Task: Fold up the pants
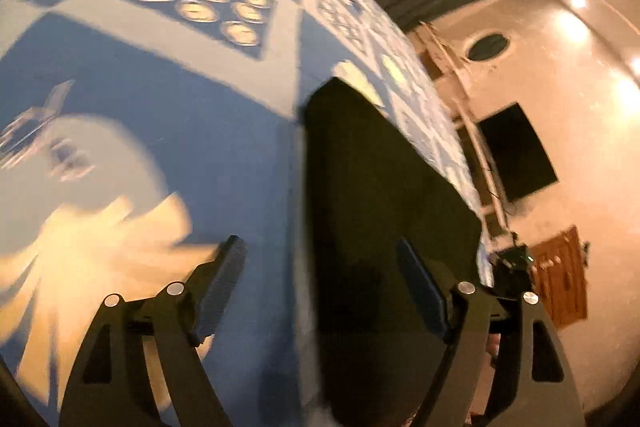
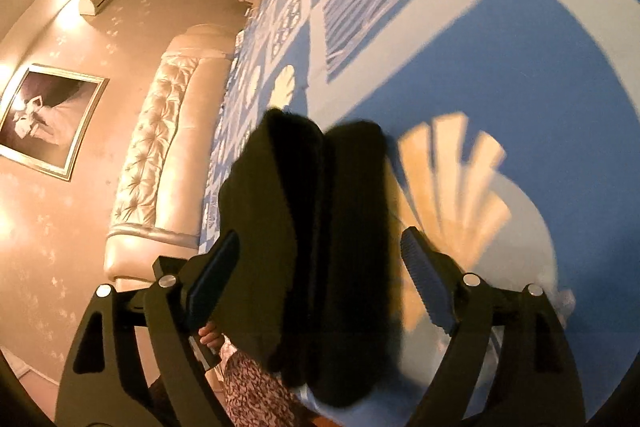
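Observation:
The black pants (image 1: 380, 219) lie flat on a blue and white patterned bedspread (image 1: 168, 75). In the left wrist view my left gripper (image 1: 324, 287) is open, its fingers astride the near left edge of the dark cloth, holding nothing. In the right wrist view the pants (image 2: 320, 235) show as two dark leg-like lobes side by side on the bedspread (image 2: 500, 59). My right gripper (image 2: 320, 275) is open above them, fingers wide on either side, empty.
A tufted cream headboard (image 2: 160, 155) and a framed picture (image 2: 44, 119) stand left of the bed. A dark screen (image 1: 516, 151) and a wooden door (image 1: 560, 275) are on the wall. A person's hand and patterned clothing (image 2: 248, 391) are near the bed's edge.

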Tool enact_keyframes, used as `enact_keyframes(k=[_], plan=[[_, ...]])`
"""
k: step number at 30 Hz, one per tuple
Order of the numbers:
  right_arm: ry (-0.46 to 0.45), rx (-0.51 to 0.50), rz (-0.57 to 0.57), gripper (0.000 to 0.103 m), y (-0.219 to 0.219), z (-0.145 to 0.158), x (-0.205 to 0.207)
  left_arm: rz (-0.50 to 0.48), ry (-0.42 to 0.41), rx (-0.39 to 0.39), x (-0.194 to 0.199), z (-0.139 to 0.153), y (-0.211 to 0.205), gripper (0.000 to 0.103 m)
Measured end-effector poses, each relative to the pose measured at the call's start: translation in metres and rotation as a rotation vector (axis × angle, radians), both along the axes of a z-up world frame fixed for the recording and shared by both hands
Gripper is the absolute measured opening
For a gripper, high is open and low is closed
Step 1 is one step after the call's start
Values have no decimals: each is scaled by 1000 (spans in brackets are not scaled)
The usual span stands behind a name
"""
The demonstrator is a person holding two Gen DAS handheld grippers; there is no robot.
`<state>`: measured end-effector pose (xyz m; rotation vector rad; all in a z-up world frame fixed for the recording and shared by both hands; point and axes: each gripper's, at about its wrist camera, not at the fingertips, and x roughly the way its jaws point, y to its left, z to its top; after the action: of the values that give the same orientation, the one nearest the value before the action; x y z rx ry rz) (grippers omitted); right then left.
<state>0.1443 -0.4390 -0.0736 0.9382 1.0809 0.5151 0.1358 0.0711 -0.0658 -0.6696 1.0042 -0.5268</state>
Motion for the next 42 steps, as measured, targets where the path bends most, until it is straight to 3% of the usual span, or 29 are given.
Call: enact_keyframes(k=[4,6,7,8,9,10,11,16,19,28,37,39,42], plan=[[-6,29,15,85,7,-4,17,-65,13,-47,22,-5,-16,77],[-15,36,35,85,7,-5,19,-87,7,-22,26,-5,-24,77],[-20,36,44,82,7,-5,19,-93,-4,-9,25,-5,-27,77],[-22,25,51,69,7,-5,19,-100,-15,8,26,-4,-29,75],[-12,2,53,59,6,-7,18,-99,-28,38,26,-4,-31,68],[4,-17,52,46,7,-10,18,-104,-28,70,24,-5,-34,52],[13,-7,45,41,4,-14,17,-108,-23,80,25,-6,-34,46],[-6,11,17,35,3,-17,14,-76,-43,149,21,-1,-39,34],[-12,13,14,34,6,-17,16,-56,-41,148,20,2,-33,30],[-17,33,40,34,34,-22,26,-11,-27,156,1,1,-6,30],[-19,41,30,35,41,-21,26,-24,-46,201,0,3,-12,35],[-23,53,29,41,41,-22,25,-25,-51,203,0,4,-11,41],[-34,70,26,56,38,-20,25,-33,-72,180,0,8,-9,63]])
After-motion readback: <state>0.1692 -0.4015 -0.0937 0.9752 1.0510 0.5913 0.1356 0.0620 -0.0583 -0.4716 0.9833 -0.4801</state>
